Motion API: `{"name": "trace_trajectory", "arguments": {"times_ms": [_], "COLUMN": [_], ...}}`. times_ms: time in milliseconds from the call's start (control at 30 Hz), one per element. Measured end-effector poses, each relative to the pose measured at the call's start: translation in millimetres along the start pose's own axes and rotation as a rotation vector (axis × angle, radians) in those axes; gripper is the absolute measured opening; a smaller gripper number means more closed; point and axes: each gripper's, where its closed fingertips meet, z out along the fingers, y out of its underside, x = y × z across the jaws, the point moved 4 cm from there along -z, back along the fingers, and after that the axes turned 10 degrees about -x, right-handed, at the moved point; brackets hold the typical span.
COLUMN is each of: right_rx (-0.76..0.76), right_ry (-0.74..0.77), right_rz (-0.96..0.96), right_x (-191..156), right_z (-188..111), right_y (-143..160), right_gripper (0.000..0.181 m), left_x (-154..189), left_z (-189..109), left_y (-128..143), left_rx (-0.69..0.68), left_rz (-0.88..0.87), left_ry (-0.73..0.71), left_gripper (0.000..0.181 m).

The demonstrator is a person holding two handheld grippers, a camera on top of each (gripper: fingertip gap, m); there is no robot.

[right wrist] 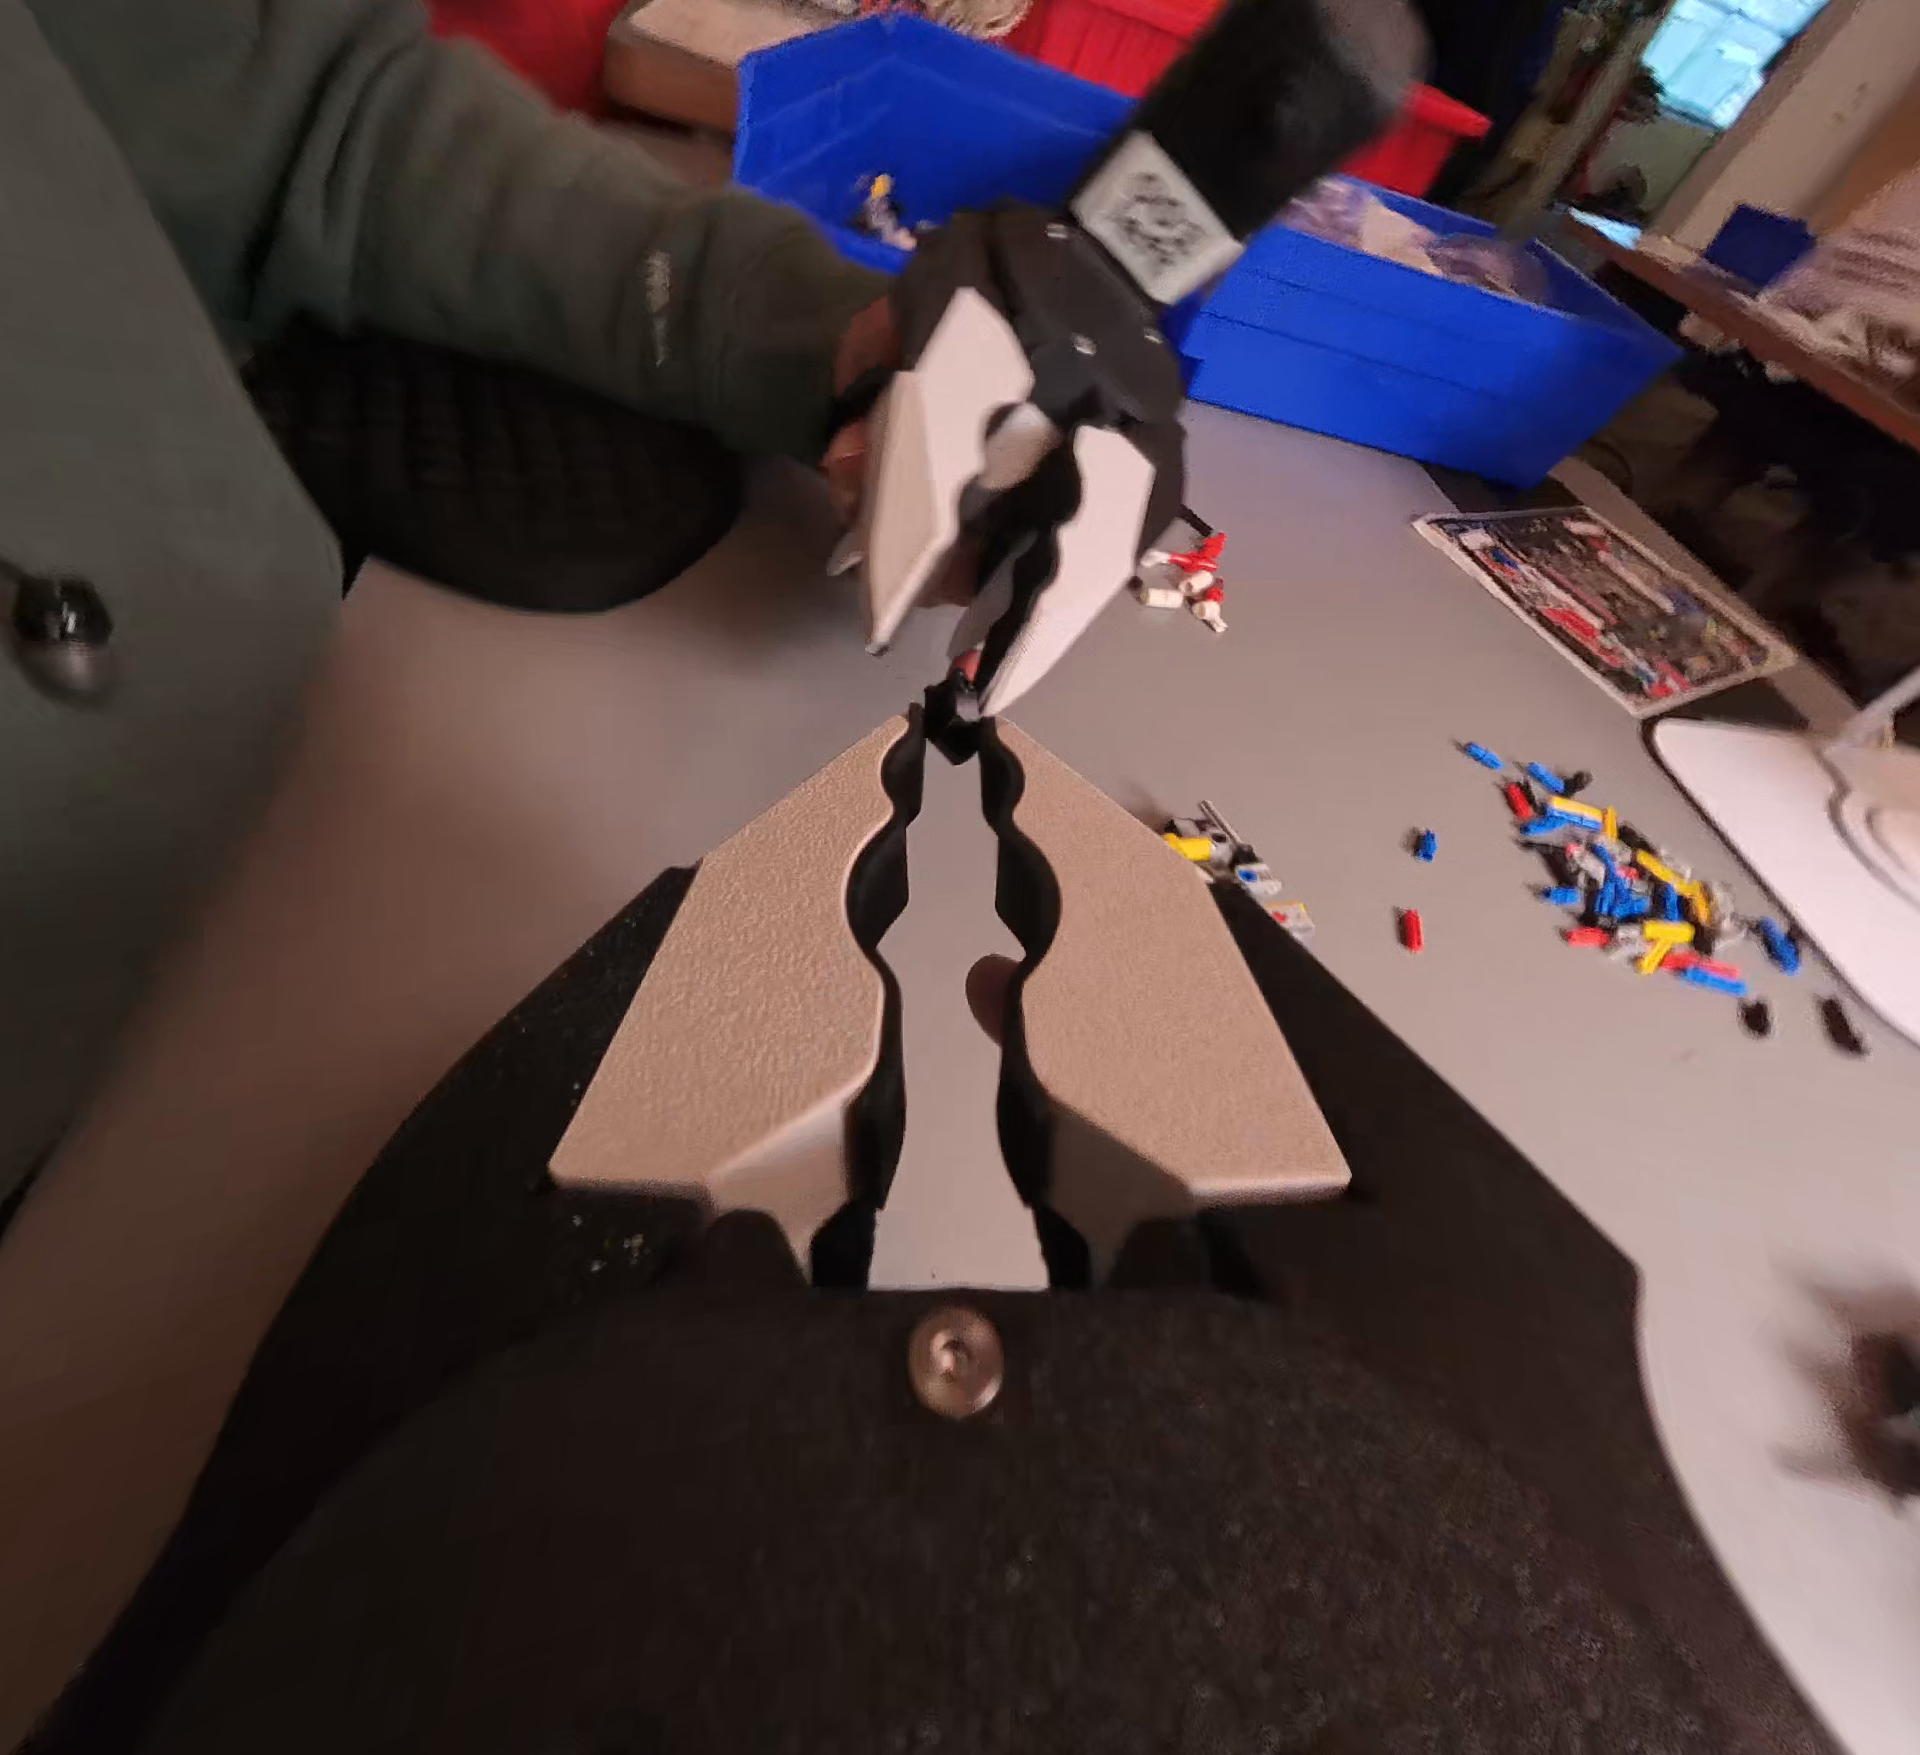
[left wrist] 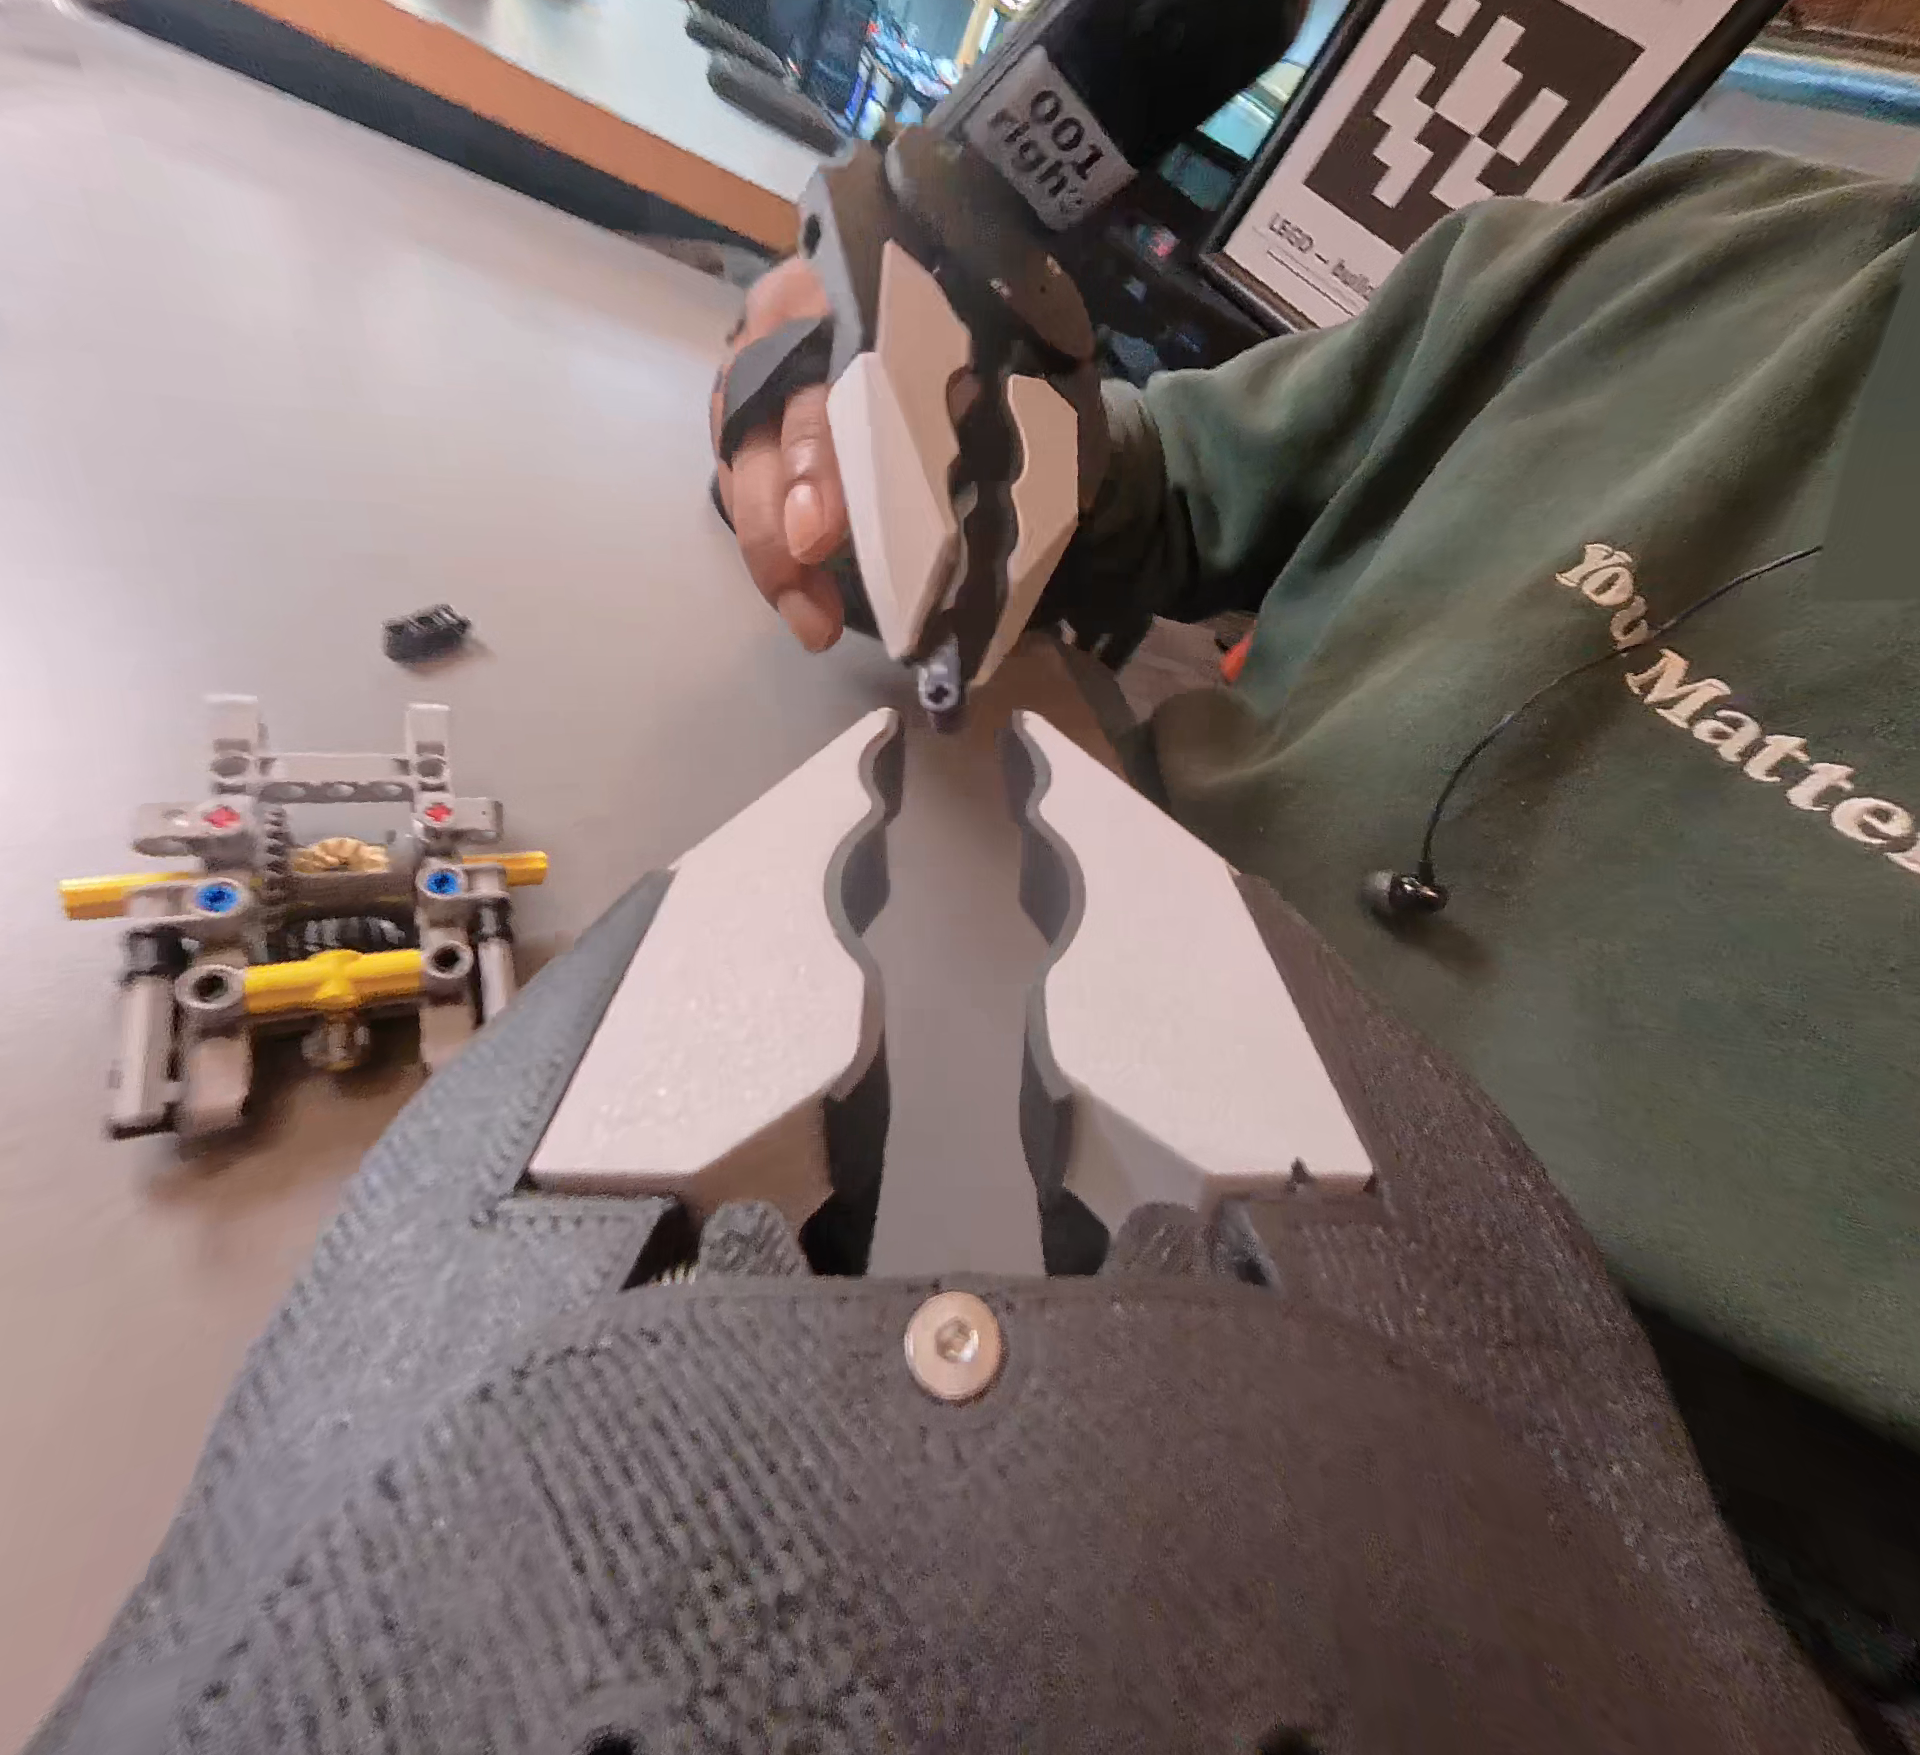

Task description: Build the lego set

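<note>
My right gripper is shut on a small dark Lego connector, held in the air above the grey table. In the left wrist view the right gripper points toward me with the connector sticking out of its tips. My left gripper is open, its tips on either side of and just short of that connector. It also shows in the right wrist view, tip to tip with the right one. A part-built grey and yellow Lego assembly lies on the table to the left.
A small black piece lies beyond the assembly. A pile of loose coloured pieces, a few pieces, an instruction booklet and a white tray lie to the right. Blue bins stand behind. A framed marker sign stands at the back. Left and right tips are no more than a few centimetres apart.
</note>
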Motion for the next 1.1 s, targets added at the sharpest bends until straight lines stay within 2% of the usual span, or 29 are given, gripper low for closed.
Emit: {"name": "trace_trajectory", "arguments": {"times_ms": [100, 200, 300, 367, 433, 533, 767, 900, 1100], "right_rx": [0.079, 0.190, 0.260, 0.260, 0.261, 0.248, 0.154, 0.145, 0.143], "right_ry": [-0.036, -0.137, -0.238, -0.260, -0.279, -0.277, -0.052, -0.034, -0.027], "right_rz": [0.280, 0.537, 0.661, 0.692, 0.703, 0.687, 0.340, 0.303, 0.257], "right_x": [21, 29, 27, 26, 24, 24, 16, 15, 11], "right_z": [-7, -8, -4, 0, 2, 3, 6, 7, 4], "right_y": [-1, -8, -12, -11, -10, -8, -9, -9, -11], "right_gripper": [0.009, 0.009, 0.009, 0.009, 0.009, 0.009, 0.007, 0.014, 0.006], "left_x": [-6, -7, -4, 0, 2, 1, 0, 1, 1], "left_z": [-9, -11, -9, -8, -8, -8, -9, -7, -5], "left_y": [-12, -19, -24, -26, -26, -23, -19, -16, -15], "left_rx": [0.049, 0.037, 0.044, 0.054, 0.052, 0.037, 0.045, 0.025, 0.011], "left_rz": [0.129, 0.271, 0.332, 0.344, 0.341, 0.311, 0.238, 0.236, 0.239], "left_ry": [-0.191, -0.382, -0.443, -0.430, -0.413, -0.382, -0.283, -0.258, -0.262], "left_gripper": [0.028, 0.027, 0.023, 0.016, 0.006, 0.005, 0.005, 0.006, 0.006]}}
